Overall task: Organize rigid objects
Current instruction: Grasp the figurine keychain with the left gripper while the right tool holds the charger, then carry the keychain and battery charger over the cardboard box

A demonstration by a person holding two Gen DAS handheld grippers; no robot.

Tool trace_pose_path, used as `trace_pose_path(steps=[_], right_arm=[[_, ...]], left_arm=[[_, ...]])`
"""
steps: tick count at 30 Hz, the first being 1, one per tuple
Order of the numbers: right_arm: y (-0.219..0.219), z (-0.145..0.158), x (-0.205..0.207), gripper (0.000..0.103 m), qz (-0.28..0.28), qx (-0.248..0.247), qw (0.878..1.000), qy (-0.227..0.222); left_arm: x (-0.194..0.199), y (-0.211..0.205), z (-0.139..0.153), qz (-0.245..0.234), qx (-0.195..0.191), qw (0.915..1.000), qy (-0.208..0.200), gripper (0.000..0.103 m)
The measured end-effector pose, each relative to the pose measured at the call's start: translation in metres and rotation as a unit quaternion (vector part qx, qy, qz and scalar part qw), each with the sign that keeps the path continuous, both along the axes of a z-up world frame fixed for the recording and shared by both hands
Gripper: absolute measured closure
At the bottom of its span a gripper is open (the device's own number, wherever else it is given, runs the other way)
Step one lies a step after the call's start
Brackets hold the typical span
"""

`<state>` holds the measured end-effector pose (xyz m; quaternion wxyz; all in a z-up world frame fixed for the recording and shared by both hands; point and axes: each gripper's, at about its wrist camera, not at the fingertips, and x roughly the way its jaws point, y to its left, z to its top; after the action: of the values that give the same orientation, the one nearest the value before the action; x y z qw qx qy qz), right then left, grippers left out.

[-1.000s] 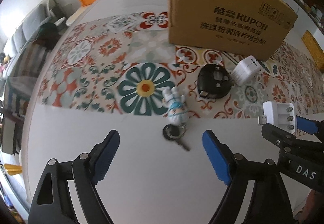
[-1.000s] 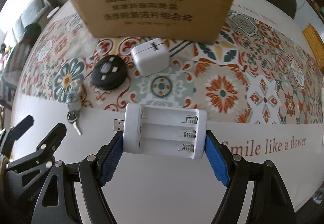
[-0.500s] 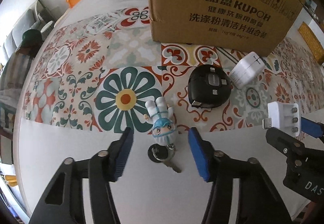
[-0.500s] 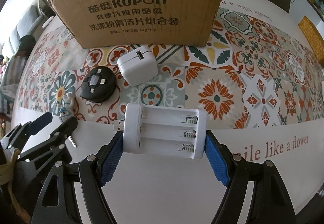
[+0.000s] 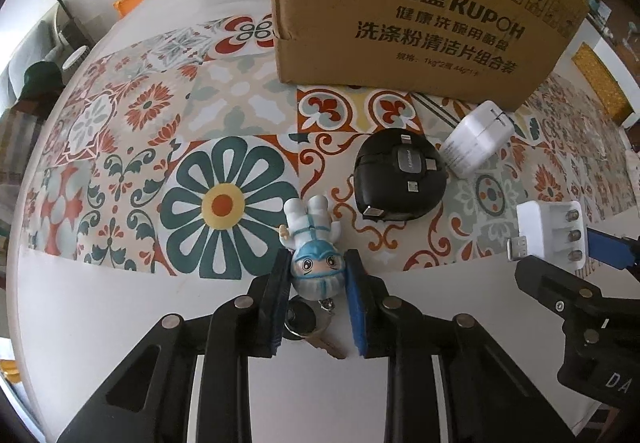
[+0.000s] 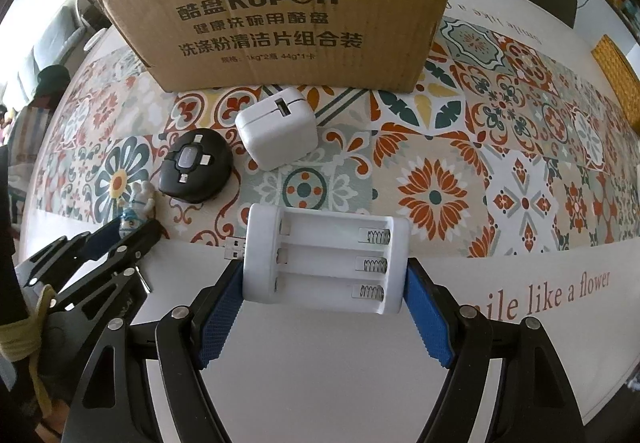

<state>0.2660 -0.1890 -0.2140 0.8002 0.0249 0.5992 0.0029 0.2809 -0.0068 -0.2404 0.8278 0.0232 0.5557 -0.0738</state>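
On the patterned tablecloth [image 5: 132, 147], the left gripper [image 5: 318, 283] pinches the figurine keychain [image 5: 316, 243]; the right gripper [image 6: 324, 283] holds the white battery charger [image 6: 326, 257]. The inside of the cardboard box [image 6: 280, 3] is hidden.

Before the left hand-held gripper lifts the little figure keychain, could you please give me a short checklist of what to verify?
1. Left hand-held gripper around the figure keychain: ok, both blue pads sit against the figure's head.
2. Key ring and key free to follow: ok, they lie loose on the table between the fingers.
3. Right hand-held gripper holding the white battery charger: ok, clamped at both ends.
4. The two grippers apart: ok, a gap shows in both views.
5. Neighbours clear of the lift: ok, the black cable reel lies apart from the figure.
6. Cardboard box open on top: cannot tell.
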Motion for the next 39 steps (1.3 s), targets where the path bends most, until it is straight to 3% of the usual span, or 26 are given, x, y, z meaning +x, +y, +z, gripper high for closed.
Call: trace_pose_path(steps=[12,25,39], right_arm=[[-0.003,0.019,-0.005,0.026,-0.004,0.015,1.0,-0.021],[-0.01,0.073,-0.015,0.026,-0.004,0.024,0.996,-0.083],[-0.018,0.136,-0.016,0.026,-0.013,0.026,0.986,-0.166]], left_arm=[[-0.023,-0.001,0.046,-0.011,-0.018,0.9986,-0.047,0.076],[-0.03,-0.002,0.107,-0.009,-0.044,0.9931,-0.108,0.076],[-0.025,-0.008,0.175,-0.027,-0.058,0.9815,-0.18,0.076]])
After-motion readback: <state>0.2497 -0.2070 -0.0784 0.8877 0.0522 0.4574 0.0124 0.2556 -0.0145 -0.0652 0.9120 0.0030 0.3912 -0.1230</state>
